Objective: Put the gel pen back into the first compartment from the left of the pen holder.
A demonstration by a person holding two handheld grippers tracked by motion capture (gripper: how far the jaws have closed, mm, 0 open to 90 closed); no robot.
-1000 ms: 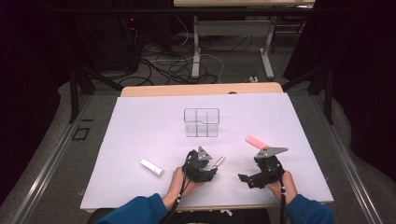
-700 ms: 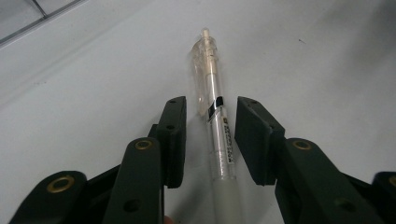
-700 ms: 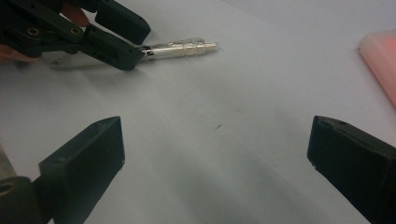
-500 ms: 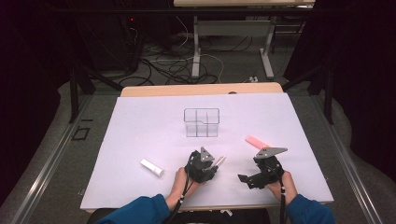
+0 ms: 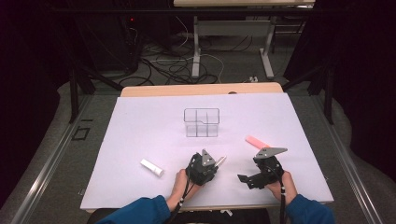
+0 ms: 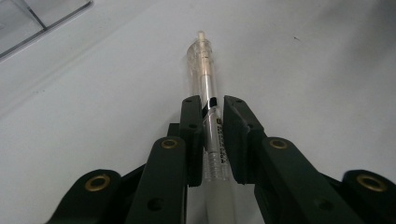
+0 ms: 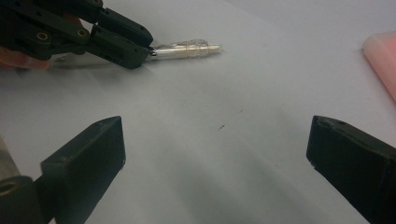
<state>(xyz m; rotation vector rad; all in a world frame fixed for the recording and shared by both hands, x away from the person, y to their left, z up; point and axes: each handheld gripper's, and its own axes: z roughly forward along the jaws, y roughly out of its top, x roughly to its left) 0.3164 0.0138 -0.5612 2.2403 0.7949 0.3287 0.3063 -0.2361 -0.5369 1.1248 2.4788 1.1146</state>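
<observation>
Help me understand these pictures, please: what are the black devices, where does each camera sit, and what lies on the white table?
A person holds a handheld two-jaw gripper in each hand. The high view looks down on the table; the other two cameras ride on the grippers. The left gripper has just been closing on a clear pen and now pinches it. The right gripper stands open, holding nothing. Also on the table: a clear divided box, a pink piece and a small white tube.
</observation>
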